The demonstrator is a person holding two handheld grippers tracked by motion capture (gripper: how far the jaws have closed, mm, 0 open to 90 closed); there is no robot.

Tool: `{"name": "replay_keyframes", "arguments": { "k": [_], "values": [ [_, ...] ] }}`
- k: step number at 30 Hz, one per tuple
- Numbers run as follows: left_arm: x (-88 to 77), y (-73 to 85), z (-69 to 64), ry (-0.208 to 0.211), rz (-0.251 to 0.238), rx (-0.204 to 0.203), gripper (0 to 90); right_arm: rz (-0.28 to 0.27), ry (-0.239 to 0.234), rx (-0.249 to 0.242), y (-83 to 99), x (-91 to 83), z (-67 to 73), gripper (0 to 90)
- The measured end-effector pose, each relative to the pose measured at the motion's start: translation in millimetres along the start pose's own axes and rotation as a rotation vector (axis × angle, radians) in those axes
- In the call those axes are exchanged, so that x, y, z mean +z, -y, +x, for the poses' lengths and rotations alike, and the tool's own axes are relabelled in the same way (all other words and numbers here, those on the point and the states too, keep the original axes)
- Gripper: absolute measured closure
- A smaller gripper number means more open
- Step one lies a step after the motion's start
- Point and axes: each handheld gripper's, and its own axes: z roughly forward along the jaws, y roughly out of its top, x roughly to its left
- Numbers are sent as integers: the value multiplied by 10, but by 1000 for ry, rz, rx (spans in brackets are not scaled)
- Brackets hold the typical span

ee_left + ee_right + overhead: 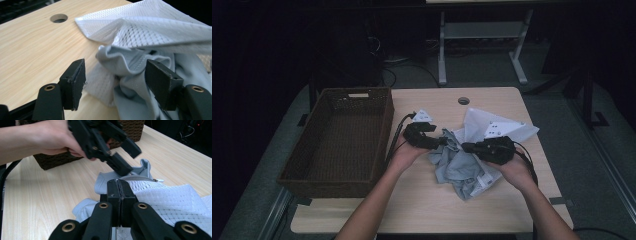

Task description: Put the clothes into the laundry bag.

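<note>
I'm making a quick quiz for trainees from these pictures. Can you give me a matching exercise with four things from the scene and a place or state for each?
Things:
1. wicker basket
2. left gripper
3. right gripper
4. cable hole

Places or states:
A. jaws pressed together on the white mesh fabric
B. at the far edge of the table
C. jaws apart, with the grey garment between them
D. on the table's left side, nothing in it

Pairs: 1-D, 2-C, 3-A, 4-B
</note>
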Motion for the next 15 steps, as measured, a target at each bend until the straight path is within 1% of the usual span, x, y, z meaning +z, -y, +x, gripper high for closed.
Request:
{"name": "replay_keyframes", "arguments": {
  "k": [1, 2, 3, 4, 5, 7, 9, 10, 13, 14, 15],
  "values": [
    [40, -8, 11, 22, 6, 4, 336, 1, 1, 3, 2, -4, -3, 884],
    [77, -10, 11, 39, 16, 15, 386, 1, 2, 3, 3, -6, -5, 884],
    [108, -5, 0, 40, 17, 32, 457, 0, 3, 2, 4, -8, -8, 884],
    [137, 0, -10, 44, 22, 40, 536, -1, 3, 2, 4, -10, -11, 884],
    [165, 7, -18, 54, 34, 46, 591, -1, 3, 4, 4, -12, -14, 884],
    [193, 20, -59, 60, 51, 77, 753, -3, 5, 5, 5, -13, -18, 884],
    [201, 31, -108, 76, 64, 98, 844, -4, 6, 5, 4, -16, -21, 884],
    [200, 35, -141, 86, 65, 109, 855, -6, 6, 3, 2, -19, -22, 884],
    [190, 39, -278, 146, 59, 129, 864, -8, 9, 5, -4, -27, -25, 884],
    [196, 34, -350, 156, 60, 149, 865, -8, 11, 6, -6, -28, -25, 884],
    [204, 30, -390, 155, 59, 164, 866, -9, 11, 7, -8, -29, -27, 884]
  ]
}}
